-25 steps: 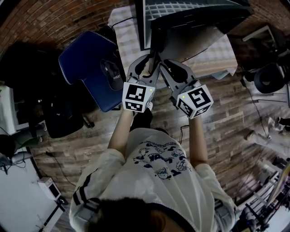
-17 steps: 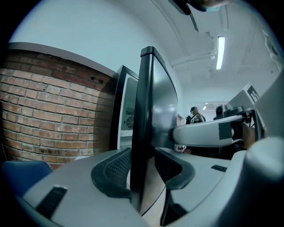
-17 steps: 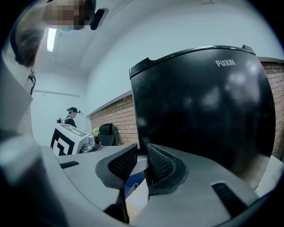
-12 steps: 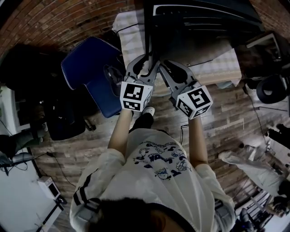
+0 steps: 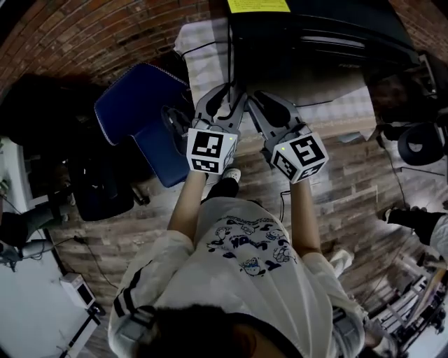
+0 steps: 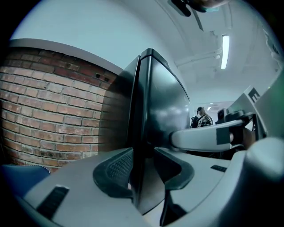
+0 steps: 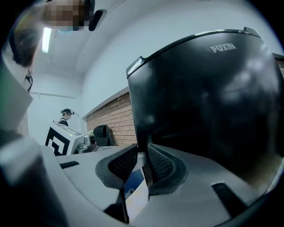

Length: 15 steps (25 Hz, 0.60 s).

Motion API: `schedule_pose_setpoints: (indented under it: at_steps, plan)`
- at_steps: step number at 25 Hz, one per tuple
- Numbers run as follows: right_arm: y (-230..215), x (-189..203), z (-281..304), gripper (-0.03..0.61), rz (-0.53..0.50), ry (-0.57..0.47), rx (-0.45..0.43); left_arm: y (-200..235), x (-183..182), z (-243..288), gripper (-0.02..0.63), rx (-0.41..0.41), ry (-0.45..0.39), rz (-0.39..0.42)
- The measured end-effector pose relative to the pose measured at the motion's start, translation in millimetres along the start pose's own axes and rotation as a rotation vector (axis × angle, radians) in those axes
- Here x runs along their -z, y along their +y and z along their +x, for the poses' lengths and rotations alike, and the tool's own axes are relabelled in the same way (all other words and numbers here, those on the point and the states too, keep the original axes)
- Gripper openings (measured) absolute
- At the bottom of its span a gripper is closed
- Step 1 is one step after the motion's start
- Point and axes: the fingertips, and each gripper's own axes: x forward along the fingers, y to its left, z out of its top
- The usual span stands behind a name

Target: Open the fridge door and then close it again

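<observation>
Door (image 6: pixel 157 111): swung nearly shut within the last second; closing almost done. My left tongs (image 5: pixel 229 94), jaws just drawn tighter, and right tongs (image 5: pixel 253 98) both clench its edge.

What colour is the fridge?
Black; the fridge shows best in the right gripper view.

Glossy black fridge door (image 6: pixel 164 111) — rough brick wall (image 6: pixel 53 111)

Fridge door (image 7: pixel 199 102): wire shelves behind it no longer show.
Yellow label (image 5: pixel 257 5): newly in view.
Left gripper (image 5: pixel 225 98): jaws just closing on door edge.
</observation>
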Motion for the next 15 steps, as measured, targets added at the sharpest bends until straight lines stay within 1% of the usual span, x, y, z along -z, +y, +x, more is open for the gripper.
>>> schedule_pose_setpoints:
  at_steps: [6, 15]
  plan:
    - [-3, -2, 4, 0.089, 0.018, -0.023, 0.042, 2, 0, 0, 0.153, 0.002, 0.000, -0.005]
    - [-13, -4, -15, 0.089, 0.054, -0.069, 0.179, -1, -5, -12, 0.152, -0.029, -0.017, -0.011]
